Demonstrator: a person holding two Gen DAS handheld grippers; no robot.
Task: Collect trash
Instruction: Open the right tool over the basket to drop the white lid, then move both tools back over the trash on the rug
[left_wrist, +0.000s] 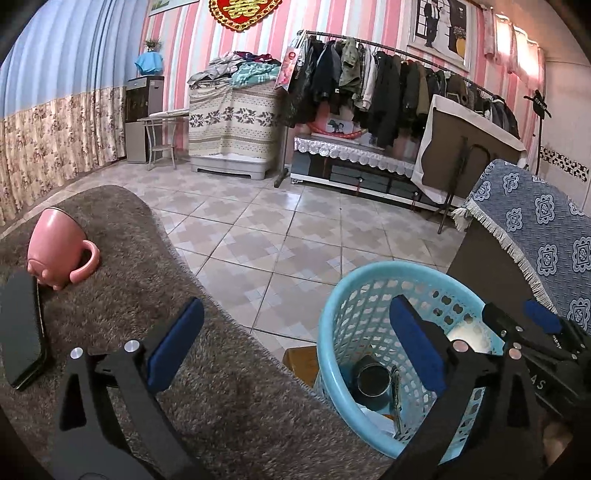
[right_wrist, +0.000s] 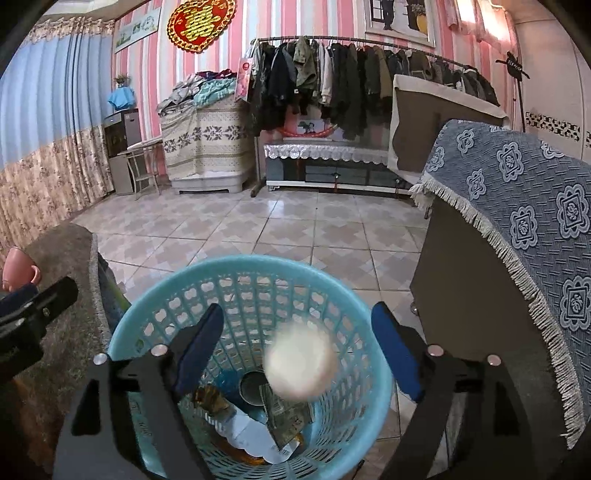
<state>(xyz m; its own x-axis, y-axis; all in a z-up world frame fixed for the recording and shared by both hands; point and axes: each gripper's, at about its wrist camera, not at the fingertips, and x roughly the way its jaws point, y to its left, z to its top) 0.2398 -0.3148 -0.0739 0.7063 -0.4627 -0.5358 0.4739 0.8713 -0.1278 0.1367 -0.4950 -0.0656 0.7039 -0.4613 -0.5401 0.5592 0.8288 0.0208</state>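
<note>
A light blue plastic basket (right_wrist: 258, 263) stands on the tiled floor under my right gripper (right_wrist: 297, 315), which is open. Between its blue pads hangs a blurred white wad (right_wrist: 301, 360), touching neither pad, over the basket's mouth. Inside the basket lie a metal can (right_wrist: 253, 386), a printed wrapper (right_wrist: 284, 413) and white paper (right_wrist: 247, 432). In the left wrist view my left gripper (left_wrist: 297, 314) is open and empty, straddling the edge of the brown shaggy surface (left_wrist: 221, 387) and the basket (left_wrist: 332, 314). The can (left_wrist: 373, 380) shows there too, and the right gripper (left_wrist: 517, 317) reaches in from the right.
A pink mug (left_wrist: 59, 247) lies tipped on the shaggy surface beside a black phone (left_wrist: 20, 328). Furniture under a blue patterned cloth (right_wrist: 517, 221) stands close to the basket's right. Tiled floor (left_wrist: 277, 229) stretches to a clothes rack (left_wrist: 388, 74) and a low cabinet.
</note>
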